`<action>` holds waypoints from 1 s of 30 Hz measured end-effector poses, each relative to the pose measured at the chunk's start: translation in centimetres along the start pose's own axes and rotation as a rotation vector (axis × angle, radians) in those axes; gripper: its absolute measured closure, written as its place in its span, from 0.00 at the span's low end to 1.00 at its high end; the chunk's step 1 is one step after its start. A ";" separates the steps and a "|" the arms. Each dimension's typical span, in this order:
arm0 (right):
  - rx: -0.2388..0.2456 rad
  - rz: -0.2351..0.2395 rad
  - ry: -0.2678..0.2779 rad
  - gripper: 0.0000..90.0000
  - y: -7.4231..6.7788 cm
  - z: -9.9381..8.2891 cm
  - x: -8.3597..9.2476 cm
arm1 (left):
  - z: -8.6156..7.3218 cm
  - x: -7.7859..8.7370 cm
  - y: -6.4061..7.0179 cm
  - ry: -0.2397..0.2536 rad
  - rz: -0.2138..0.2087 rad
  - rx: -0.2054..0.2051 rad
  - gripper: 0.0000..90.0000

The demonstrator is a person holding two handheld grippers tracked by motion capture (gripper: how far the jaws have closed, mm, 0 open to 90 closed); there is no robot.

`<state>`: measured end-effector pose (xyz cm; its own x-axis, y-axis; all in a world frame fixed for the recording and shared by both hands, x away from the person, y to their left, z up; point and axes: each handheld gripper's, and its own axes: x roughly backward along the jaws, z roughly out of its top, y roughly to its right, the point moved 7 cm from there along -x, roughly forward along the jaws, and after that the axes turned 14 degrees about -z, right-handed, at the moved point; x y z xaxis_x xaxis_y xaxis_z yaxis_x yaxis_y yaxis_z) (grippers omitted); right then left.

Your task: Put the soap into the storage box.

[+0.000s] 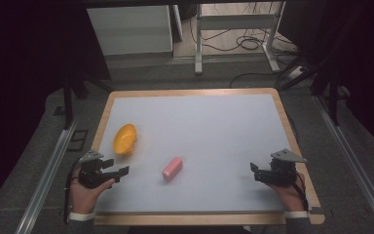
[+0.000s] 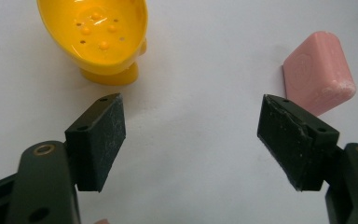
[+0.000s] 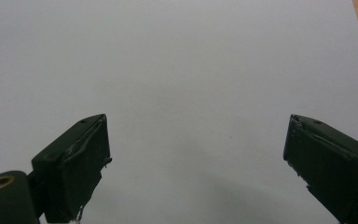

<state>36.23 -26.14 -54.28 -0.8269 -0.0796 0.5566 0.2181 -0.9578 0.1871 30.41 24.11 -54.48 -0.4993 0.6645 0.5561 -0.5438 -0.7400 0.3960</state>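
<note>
Shiny yellow plastic dish (image 2: 103, 37). Smooth, matt pink soap bar (image 2: 319, 74). Matt grey table (image 1: 214, 131) top, wood rim. Scuffed black pads (image 2: 100, 140).

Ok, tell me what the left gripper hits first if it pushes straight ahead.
Probably nothing: the open left gripper aims at bare mat between the yellow dish and the pink soap bar. Depth is hard to judge; the soap is the closer risk.

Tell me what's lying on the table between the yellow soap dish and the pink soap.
Nothing. In the high view, the stretch between the yellow soap dish and the pink soap is bare white table; the left gripper view agrees.
</note>
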 end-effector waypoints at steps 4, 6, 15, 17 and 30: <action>-0.006 0.003 0.008 0.08 0.1 0.1 0.1 | 0.0 -0.1 0.0 -0.003 0.000 -0.002 0.27; -0.022 0.039 0.003 0.08 0.0 0.2 0.2 | 0.0 -0.1 0.1 -0.004 -0.002 -0.006 0.27; -0.039 0.042 0.003 0.08 0.4 0.3 0.6 | 0.5 0.5 1.0 0.013 -0.002 -0.023 0.27; -0.036 0.038 0.007 0.08 0.4 0.3 0.7 | 0.6 0.6 0.9 0.009 0.007 -0.020 0.27; -0.027 0.035 0.010 0.08 1.0 0.0 0.7 | 1.7 0.7 2.6 0.022 0.024 -0.031 0.28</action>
<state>35.86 -27.10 -53.68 -0.8245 -0.1158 0.5539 0.2329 -0.9615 0.1457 29.80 22.48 -51.86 -0.5269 0.6488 0.5491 -0.5516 -0.7525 0.3599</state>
